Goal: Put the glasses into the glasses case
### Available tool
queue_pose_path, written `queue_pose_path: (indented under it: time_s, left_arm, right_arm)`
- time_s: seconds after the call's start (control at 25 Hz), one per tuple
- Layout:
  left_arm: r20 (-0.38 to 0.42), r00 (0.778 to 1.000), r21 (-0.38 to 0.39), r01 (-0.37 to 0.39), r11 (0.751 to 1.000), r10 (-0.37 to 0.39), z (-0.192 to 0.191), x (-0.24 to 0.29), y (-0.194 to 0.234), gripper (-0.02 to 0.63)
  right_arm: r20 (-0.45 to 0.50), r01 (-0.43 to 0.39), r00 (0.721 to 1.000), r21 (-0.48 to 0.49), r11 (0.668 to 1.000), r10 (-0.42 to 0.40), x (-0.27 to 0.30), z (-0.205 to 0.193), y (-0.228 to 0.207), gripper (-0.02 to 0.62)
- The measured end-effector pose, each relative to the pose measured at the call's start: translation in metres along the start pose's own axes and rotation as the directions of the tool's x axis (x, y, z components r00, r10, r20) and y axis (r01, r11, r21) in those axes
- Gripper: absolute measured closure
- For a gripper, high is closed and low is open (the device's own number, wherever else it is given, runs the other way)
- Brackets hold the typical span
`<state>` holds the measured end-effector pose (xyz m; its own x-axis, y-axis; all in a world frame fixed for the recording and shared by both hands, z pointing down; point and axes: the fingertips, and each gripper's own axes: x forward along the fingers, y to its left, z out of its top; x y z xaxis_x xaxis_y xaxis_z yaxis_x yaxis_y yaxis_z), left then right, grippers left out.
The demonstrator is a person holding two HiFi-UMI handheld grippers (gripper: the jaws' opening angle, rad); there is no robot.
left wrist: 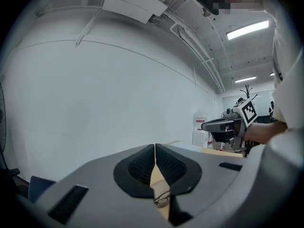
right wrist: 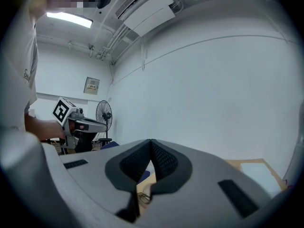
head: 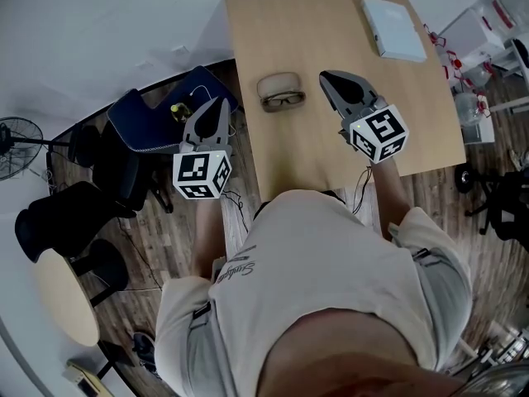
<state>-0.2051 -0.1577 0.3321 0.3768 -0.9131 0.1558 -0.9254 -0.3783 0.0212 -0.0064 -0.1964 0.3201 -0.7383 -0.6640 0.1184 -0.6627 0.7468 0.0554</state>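
Observation:
Dark-framed glasses (head: 283,99) lie on the wooden table (head: 413,114), right in front of a beige glasses case (head: 278,83). My left gripper (head: 221,104) hangs off the table's left edge, jaws shut and empty. Over the table, to the right of the glasses, my right gripper (head: 327,77) is held shut and empty too. In the left gripper view the closed jaws (left wrist: 155,147) meet in a line, and a bit of the glasses (left wrist: 161,198) shows below them. The right gripper view shows its closed jaws (right wrist: 151,141) with the glasses (right wrist: 144,197) beneath.
A white flat box (head: 394,27) lies at the table's far right corner. A blue chair (head: 153,122) stands left of the table, with black chairs (head: 58,217), a fan (head: 16,143) and a small round table (head: 62,296) farther left. Carts (head: 488,40) crowd the right side.

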Motion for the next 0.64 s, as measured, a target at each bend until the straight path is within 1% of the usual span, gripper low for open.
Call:
queue_pose_path:
  time_s: [0.16,0.4,0.64]
  left_arm:
    - [-0.002,1.000,-0.012,-0.005,1.000,0.005,-0.003,-0.004,0.001,0.589]
    - [-0.012,1.000,-0.028,-0.006,1.000,0.006,-0.013,-0.007,-0.002,0.589]
    - [-0.014,1.000,-0.042,-0.008,0.999,0.008,-0.016,-0.003,-0.001,0.589]
  right_arm:
    - [-0.013,-0.007,1.000,-0.003,1.000,0.007,0.001,-0.002,0.002,0.600]
    - [-0.059,-0.021,0.998,-0.013,1.000,0.020,-0.002,-0.016,0.004,0.600]
    - [-0.053,-0.029,0.998,-0.019,0.999,0.028,0.002,-0.015,0.000,0.600]
